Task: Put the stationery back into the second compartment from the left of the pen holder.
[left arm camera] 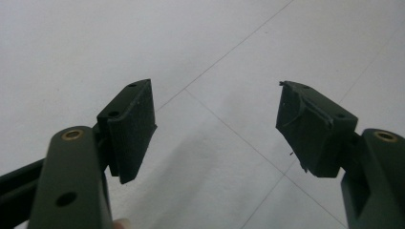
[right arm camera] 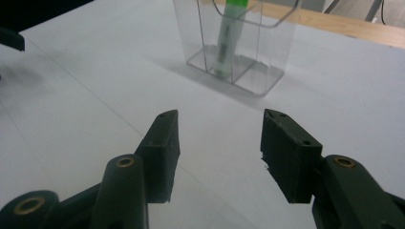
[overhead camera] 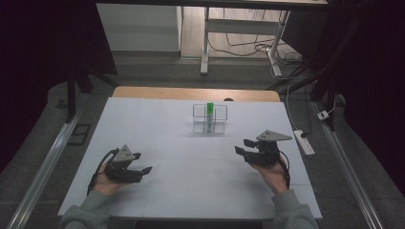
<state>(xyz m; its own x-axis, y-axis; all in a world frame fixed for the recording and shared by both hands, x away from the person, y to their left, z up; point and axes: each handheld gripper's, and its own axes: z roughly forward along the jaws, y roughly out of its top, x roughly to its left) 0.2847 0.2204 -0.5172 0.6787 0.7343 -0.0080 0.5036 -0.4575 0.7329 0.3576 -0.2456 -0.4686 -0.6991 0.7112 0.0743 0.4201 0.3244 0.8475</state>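
Two grippers are held over the white table (overhead camera: 157, 200), each in one hand. A clear divided holder (overhead camera: 210, 119) stands upright on the far middle of the table, and it is taken as the landmark. A green marker (overhead camera: 209, 116) is seen upright inside the holder, in a middle compartment, its cap uppermost. The left gripper (overhead camera: 138, 164) is found well apart from the holder, to its near left; its jaws are spread wide with nothing between them, and bare table is seen past them. The right gripper (overhead camera: 244, 147) is found near the holder, to its near right, pointed toward it; its jaws are parted and nothing is grasped.
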